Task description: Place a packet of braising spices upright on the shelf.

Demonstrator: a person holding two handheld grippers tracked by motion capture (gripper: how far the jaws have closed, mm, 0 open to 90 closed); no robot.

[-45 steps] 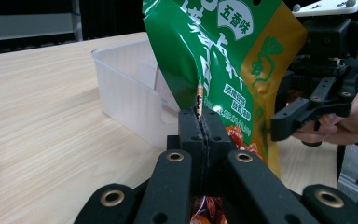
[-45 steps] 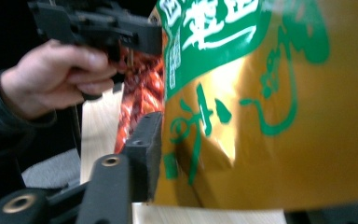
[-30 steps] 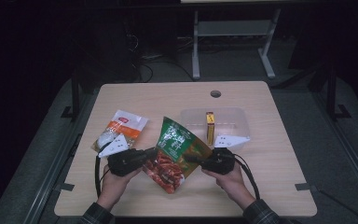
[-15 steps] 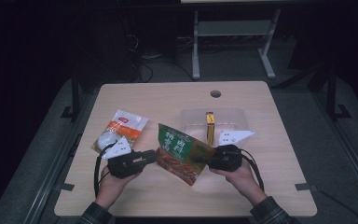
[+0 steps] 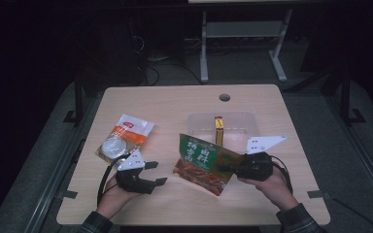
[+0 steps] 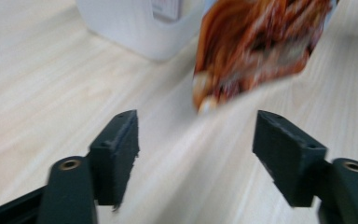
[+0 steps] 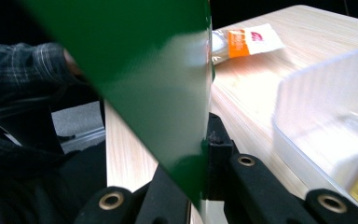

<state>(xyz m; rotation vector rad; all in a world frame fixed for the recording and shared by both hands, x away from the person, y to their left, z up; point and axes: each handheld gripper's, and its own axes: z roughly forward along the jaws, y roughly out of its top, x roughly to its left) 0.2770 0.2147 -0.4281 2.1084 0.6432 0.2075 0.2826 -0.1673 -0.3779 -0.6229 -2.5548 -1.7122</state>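
Green snack pouch: pinched at its edge by right gripper, lifted beside clear tub. Left gripper: fingers just opened wide, nothing between them; pouch released. Handover judged complete; tubbing remains.

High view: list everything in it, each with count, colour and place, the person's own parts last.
Table: one, light wood, centre.
Green snack bag: one, green above with an orange-red picture below, centre-right, held by one edge.
White and orange packet: one, flat on the table's left.
Clear bin: one, see-through plastic, right of centre.
Yellow box: one, inside the clear bin.
Grey frame: one, on the floor beyond the table.
Left gripper: one, black, near left, jaws open and just been opening, nothing between them.
Right gripper: one, black, near right, jaws shut on the green snack bag.
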